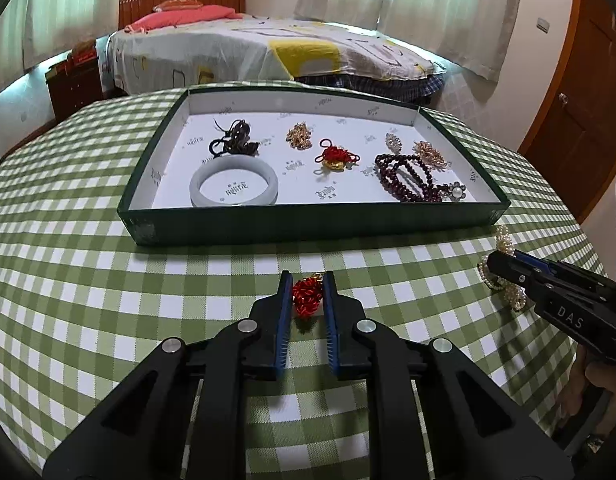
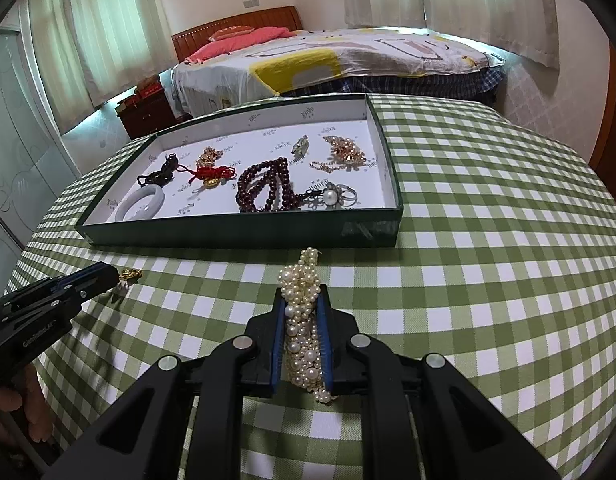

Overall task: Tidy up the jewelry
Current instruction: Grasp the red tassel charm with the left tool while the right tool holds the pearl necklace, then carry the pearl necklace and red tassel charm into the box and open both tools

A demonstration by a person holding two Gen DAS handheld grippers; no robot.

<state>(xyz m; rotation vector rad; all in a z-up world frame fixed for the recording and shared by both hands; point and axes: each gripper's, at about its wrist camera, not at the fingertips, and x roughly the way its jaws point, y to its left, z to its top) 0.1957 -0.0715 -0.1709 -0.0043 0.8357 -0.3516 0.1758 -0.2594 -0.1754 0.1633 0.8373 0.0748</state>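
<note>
Two pieces remain outside the tray, and each gripper has one, presumably so both can go into the tray.

Left wrist view: the left gripper [image 1: 308,280], at lower centre, has its fingers [image 1: 285,312] drawn in on a red knotted charm [image 1: 305,295] that lies on the green-checked table [image 1: 107,280], with a gold bit showing past the tips. The pads look pressed to the knot's sides. Above it sits the dark green tray [image 1: 308,224], its white floor holding a pale bangle [image 1: 233,187] at front left, a dark corded pendant [image 1: 237,140] behind it, a gold cluster [image 1: 299,136], a second red knot with gold [image 1: 336,158] in the middle, a dark red bead strand [image 1: 406,178] and a pearl ring [image 1: 456,192] at front right.

Right wrist view: the right gripper [image 2: 301,296], lower centre, is clenched on a bunched pearl strand [image 2: 301,320]; the pearls fill the gap between its fingers [image 2: 279,344] and spill out toward the tray's near wall. The strand's far end rests just before that wall, near the tray's right end.
</note>
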